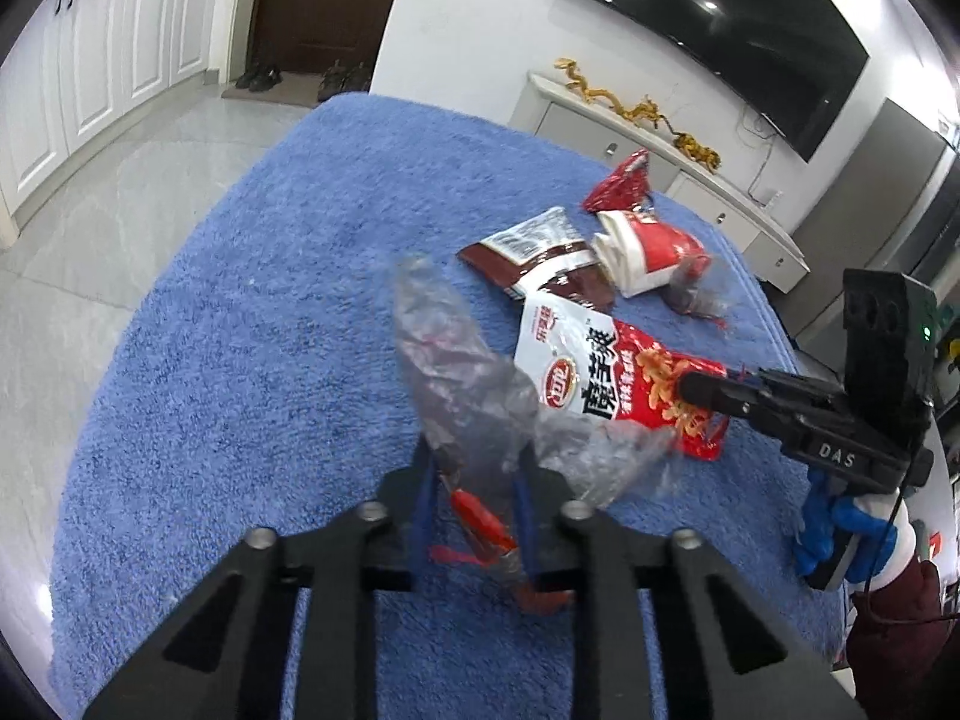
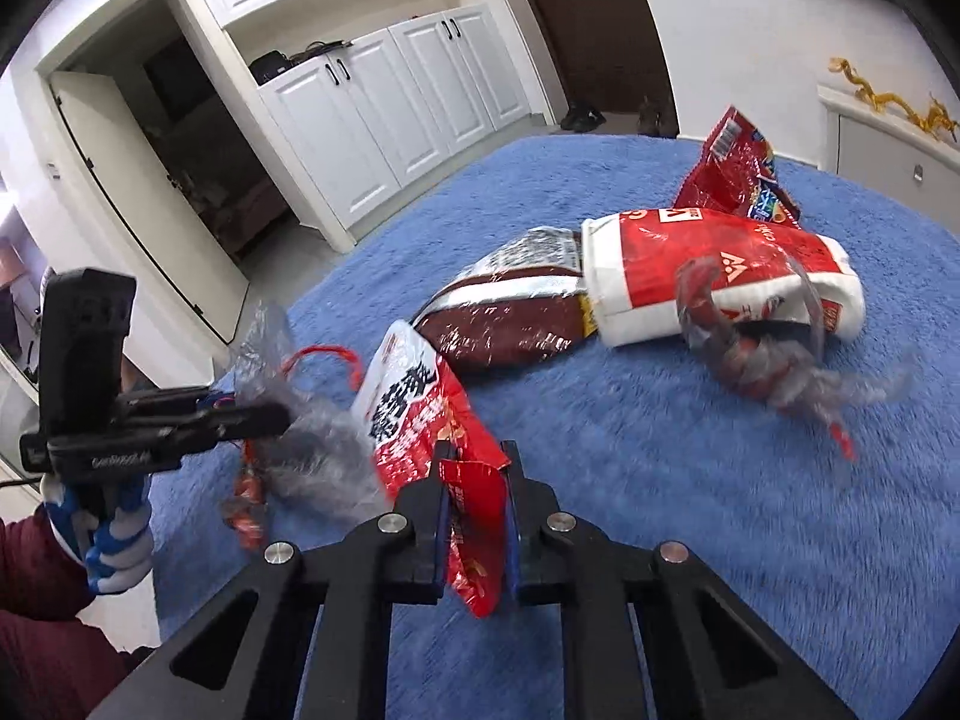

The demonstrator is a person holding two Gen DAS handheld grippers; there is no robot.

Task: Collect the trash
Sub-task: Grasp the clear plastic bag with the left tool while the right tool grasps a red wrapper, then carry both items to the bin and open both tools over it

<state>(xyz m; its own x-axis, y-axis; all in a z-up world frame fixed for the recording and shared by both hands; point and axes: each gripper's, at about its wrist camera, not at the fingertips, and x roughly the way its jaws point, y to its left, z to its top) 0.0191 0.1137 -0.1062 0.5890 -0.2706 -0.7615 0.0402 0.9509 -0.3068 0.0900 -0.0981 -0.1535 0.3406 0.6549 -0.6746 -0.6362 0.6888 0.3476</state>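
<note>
Left tongs [image 1: 474,468] clamped on a crumpled clear plastic wrapper with red ties [image 1: 456,372], held up off the blue fluffy cloth-covered worktop [image 1: 252,324]. Right tongs [image 2: 477,480] clamped on the bottom edge of a red-and-white snack bag with black characters [image 2: 420,414], bag tilted up, just beside the left tongs' wrapper. In the left view the right tongs' fingertips sit on the bag's red end [image 1: 660,384].

Other trash on the worktop, farther back: dark brown foil pouch with white label [image 2: 510,312], lying flat; red-and-white crushed paper cup on its side [image 2: 720,264], touching the pouch; red crinkled foil packet [image 2: 732,168] behind the cup; second clear plastic wrapper with red bits [image 2: 768,360] in front of the cup, blurred. Blue-and-white gloved hand [image 2: 114,528] holds the left gripper.
</note>
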